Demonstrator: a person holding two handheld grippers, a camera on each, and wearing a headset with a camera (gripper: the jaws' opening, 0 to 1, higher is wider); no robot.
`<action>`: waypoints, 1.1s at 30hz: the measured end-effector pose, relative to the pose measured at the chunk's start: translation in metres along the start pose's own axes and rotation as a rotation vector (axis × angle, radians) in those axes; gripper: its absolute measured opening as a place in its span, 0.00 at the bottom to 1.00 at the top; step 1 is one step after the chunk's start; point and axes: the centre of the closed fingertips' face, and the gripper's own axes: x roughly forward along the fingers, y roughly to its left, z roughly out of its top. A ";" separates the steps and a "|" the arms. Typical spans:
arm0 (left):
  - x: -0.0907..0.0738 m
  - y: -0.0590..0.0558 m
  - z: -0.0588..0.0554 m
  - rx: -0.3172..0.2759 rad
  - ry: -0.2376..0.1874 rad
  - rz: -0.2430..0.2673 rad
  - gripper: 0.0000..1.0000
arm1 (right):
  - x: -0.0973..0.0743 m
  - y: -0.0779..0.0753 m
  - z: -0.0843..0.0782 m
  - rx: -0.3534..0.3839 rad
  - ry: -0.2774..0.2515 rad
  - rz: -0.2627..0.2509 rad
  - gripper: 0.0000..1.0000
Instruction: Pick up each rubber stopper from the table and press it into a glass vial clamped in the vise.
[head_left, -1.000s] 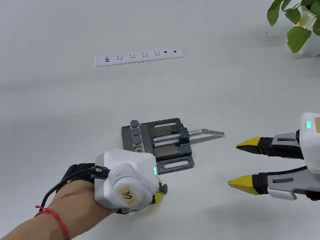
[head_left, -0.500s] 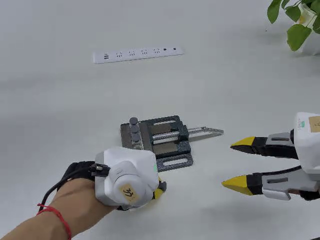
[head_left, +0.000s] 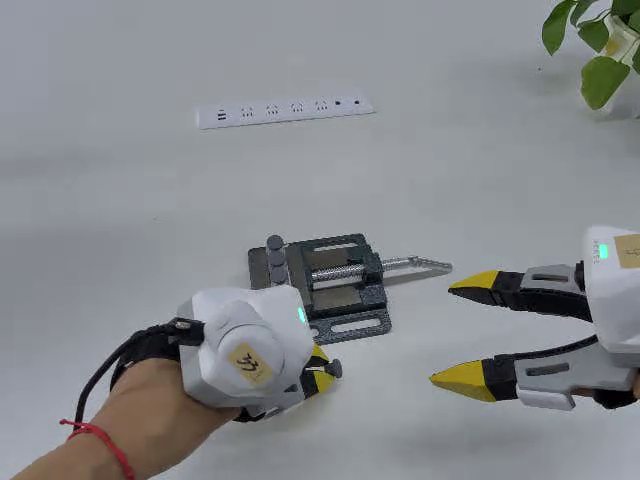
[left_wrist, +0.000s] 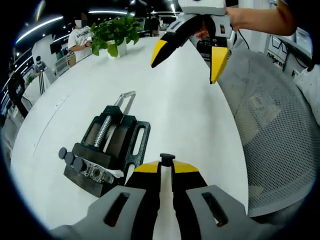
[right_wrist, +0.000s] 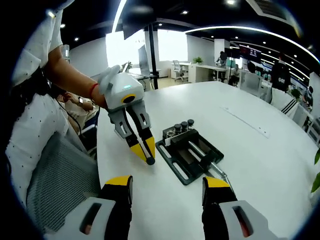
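A wide white desk carries a small dark vise near its middle. Right of the vise, the right claw hangs above the desk, its yellow-tipped jaws spread wide with nothing between them. Just in front of the vise, the left claw is pressed together on a dark rubber stopper, pinched at the jaw tips and apart from the vise. A short row of glass vials sits clamped at the vise's left end, with three dark stoppers in their mouths.
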 end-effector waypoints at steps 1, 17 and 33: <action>-0.006 -0.003 0.008 -0.014 -0.021 0.000 0.04 | 0.001 0.002 0.005 -0.006 -0.007 0.005 0.53; -0.067 -0.017 0.067 -0.124 -0.181 -0.020 0.04 | 0.008 0.047 0.065 -0.055 -0.088 0.183 0.33; -0.082 -0.032 0.080 -0.144 -0.207 -0.029 0.04 | 0.010 0.069 0.084 -0.092 -0.104 0.274 0.13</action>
